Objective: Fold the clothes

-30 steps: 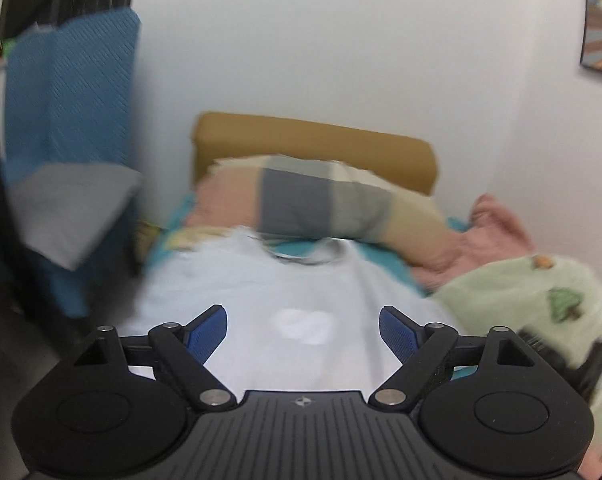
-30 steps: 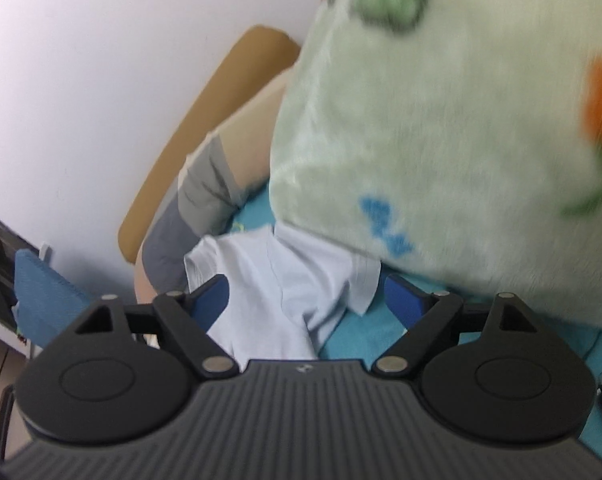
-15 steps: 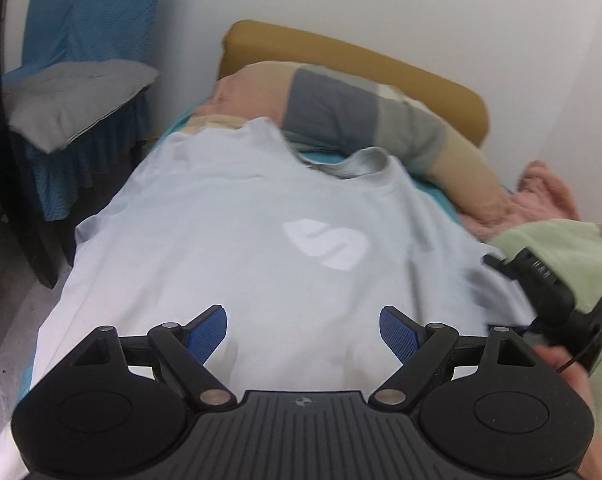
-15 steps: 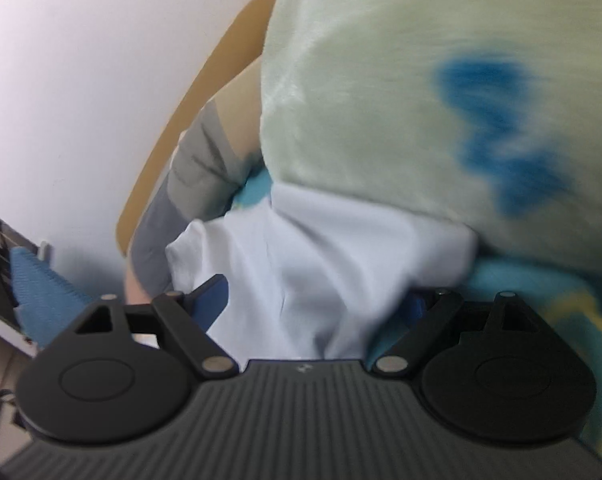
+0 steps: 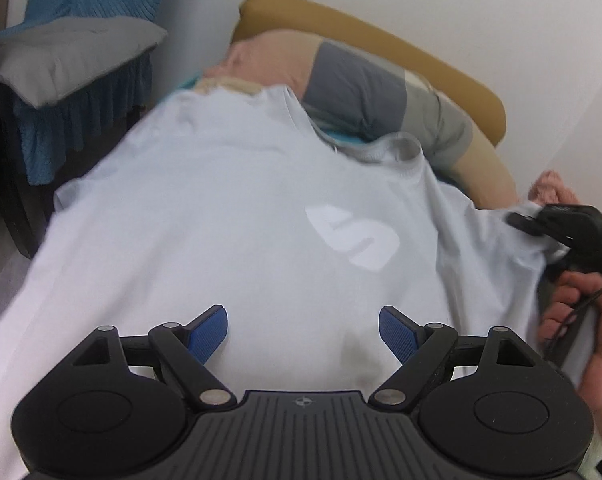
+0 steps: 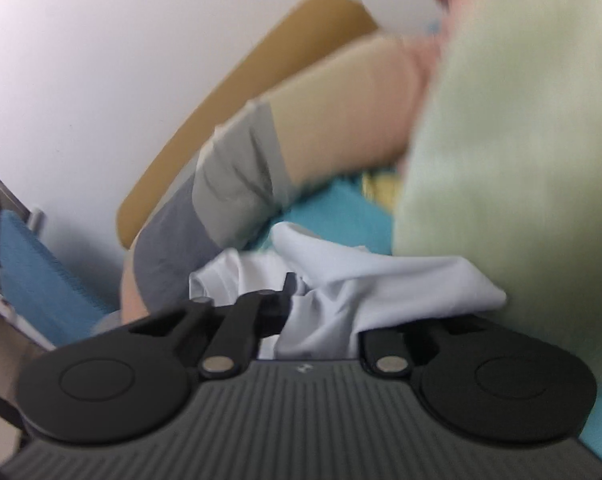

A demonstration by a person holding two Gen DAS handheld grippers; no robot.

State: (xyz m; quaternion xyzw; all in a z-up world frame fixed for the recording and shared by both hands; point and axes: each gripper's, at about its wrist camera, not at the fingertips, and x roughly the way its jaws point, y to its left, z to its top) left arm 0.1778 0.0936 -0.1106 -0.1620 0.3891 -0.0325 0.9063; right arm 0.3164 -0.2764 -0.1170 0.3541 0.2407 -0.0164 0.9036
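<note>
Right wrist view: right gripper fingers closing on T-shirt sleeve at 3 o'clock; shallow pinch may slip. Left gripper fingers apart, empty.

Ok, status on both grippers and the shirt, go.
Left gripper open above pale blue T-shirt. Right gripper closing on its sleeve. Green fleece blanket crowds right.

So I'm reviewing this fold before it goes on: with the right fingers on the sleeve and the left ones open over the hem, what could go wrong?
1. The right gripper is closing on a bunched sleeve of the pale blue T-shirt; a shallow pinch may slip out.
2. The green fleece blanket crowds that sleeve and could snag or drag along.
3. The left gripper is open above the hem, so pulling may skew the shirt.
</note>
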